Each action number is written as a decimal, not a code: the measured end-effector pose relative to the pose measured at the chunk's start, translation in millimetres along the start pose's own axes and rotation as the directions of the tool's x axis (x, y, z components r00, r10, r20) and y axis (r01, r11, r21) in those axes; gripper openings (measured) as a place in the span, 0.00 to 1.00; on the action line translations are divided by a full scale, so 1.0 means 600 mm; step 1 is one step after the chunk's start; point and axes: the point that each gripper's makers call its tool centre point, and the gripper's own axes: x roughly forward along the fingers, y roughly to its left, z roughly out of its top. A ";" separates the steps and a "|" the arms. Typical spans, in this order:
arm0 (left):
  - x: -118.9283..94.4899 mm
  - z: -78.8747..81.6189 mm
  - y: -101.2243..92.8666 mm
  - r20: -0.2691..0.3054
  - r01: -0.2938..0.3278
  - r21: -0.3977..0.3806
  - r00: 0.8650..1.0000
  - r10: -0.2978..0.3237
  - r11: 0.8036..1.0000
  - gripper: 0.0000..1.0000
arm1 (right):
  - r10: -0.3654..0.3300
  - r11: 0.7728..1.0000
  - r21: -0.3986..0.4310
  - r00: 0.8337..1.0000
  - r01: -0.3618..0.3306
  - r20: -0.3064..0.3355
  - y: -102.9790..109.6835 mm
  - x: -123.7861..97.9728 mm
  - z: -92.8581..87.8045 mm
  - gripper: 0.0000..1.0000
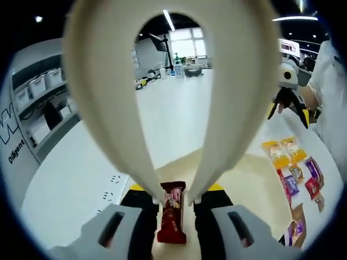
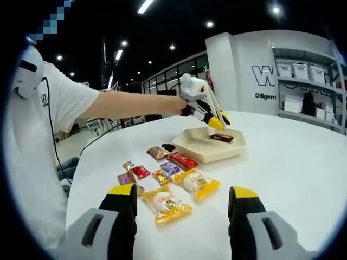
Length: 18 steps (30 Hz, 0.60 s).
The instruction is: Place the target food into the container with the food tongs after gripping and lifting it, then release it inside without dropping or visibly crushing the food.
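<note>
Tongs [image 1: 173,97] are clamped in the left gripper [image 1: 173,208], whose jaws are held narrow around the cream handles, and the tong tips are pinched on a dark red wrapped snack bar [image 1: 172,214]. From the right gripper view this bar [image 2: 222,138] is seen lying in the shallow cream tray [image 2: 209,149], with the tong tips [image 2: 216,123] at or just above it; whether it is already let go cannot be told. The bar is judged light, flat and fairly stiff, with a slick foil wrapper that could slip, so it is best taken across its narrow width near the middle with gentle pressure.

Nearest in the right gripper view, the right gripper [image 2: 181,216] is held with its jaws wide and nothing between them. Just beyond, yellow wrapped buns [image 2: 165,205] are laid on the white surface [image 2: 293,162], then small purple and red sweets [image 2: 138,173], then a red bar [image 2: 183,161] close beside the tray. Nothing else is seen in the tray.
</note>
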 end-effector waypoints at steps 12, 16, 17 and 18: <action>-0.044 0.043 -0.105 0.036 0.016 0.032 0.999 -0.017 0.999 0.21 | 0.001 1.000 -0.009 1.000 -0.001 0.029 0.016 -0.013 0.011 0.67; -0.052 0.050 -0.138 0.036 0.017 0.027 0.999 -0.018 1.000 0.20 | -0.001 1.000 -0.011 1.000 0.001 0.030 0.019 -0.015 0.008 0.67; -0.054 0.050 -0.152 0.028 0.019 0.029 0.999 -0.020 0.999 0.20 | -0.002 1.000 -0.004 0.999 0.002 0.038 0.019 -0.017 0.009 0.67; -0.055 0.050 -0.158 0.023 0.020 0.030 1.000 -0.021 0.999 0.20 | -0.002 1.000 -0.003 0.999 0.002 0.041 0.019 -0.017 0.009 0.67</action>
